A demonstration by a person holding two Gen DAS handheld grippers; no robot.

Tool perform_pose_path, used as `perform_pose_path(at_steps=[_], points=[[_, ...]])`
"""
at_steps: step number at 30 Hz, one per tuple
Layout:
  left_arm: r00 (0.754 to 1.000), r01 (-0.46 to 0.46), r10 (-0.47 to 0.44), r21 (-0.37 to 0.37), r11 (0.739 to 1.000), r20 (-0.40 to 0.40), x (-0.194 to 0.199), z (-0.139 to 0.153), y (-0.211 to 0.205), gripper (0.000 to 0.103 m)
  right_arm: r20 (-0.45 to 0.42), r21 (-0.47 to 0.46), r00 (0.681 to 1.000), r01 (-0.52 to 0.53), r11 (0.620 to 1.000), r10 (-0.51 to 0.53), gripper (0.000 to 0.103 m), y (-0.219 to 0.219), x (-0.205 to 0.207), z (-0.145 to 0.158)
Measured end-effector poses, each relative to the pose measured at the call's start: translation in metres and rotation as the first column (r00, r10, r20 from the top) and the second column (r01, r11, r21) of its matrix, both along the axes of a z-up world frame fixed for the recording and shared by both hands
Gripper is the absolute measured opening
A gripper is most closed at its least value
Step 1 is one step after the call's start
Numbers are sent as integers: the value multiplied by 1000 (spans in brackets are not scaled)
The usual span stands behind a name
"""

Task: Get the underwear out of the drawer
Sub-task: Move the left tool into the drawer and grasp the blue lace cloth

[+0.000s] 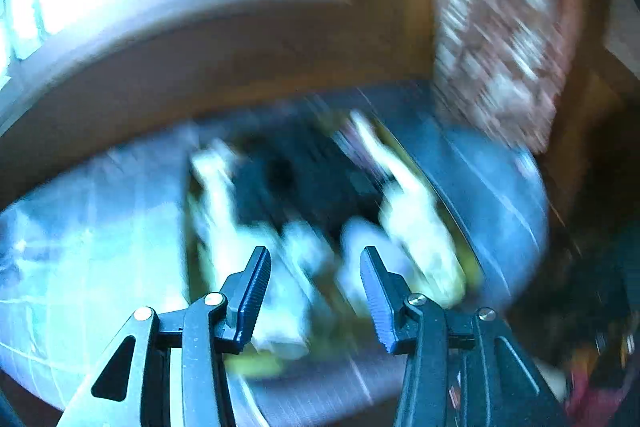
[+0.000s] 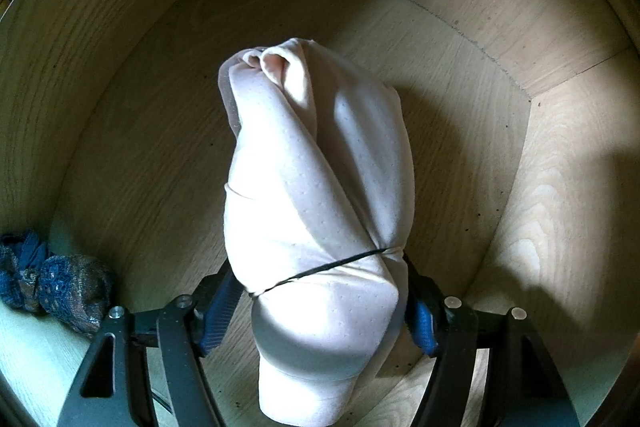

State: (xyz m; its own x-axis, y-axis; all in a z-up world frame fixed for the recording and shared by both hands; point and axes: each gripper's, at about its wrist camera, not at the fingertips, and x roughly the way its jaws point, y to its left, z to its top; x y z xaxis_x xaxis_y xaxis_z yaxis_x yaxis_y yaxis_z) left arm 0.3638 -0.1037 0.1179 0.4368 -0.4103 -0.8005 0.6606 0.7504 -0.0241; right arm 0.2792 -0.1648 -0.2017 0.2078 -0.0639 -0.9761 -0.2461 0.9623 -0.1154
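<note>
Drawer (image 2: 400, 27): light wood, mostly bare floor. Pale dotted underwear (image 2: 316, 187), rolled and tied with a thin dark band, hangs over the floor mid-drawer, right gripper (image 2: 320, 307) clamped on its lower end. Blue patterned bundle (image 2: 56, 279) sits in the left corner. Left gripper (image 1: 316, 291): jaws apart, nothing between them, heavy blur, pile of light and dark clothes (image 1: 320, 211) ahead.

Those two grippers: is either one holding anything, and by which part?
The right gripper pinches a pale rolled garment near its banded lower end, over the drawer. The left gripper holds nothing.
</note>
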Motion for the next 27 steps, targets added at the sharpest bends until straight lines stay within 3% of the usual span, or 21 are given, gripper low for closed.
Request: perform_pose_path(at_steps=[4,12,19,24,27], points=[[982,106,-88,102,989,-167,-63,-59,4,47,0,-1,1000,0,1000,0,72,0,0,0],[898,258,-116,295,920,-424,-155,-171,20,47,0,-4,1000,-1,1000,1,73,-2,0,0],[842,343,-137,321,883,-522,-182,-217,2,47,-1,-3,1000,0,1000,0,74,-3,1,-1],[837,391,-109,446,805,-537,-186,-255,-9,49,-1,-4,1000,0,1000,0,74,-5,1,-1],[837,402,-105,475,783,-536,-189,-267,-13,50,-1,-5,1000,-1,1000,1,75,-5,1,-1]])
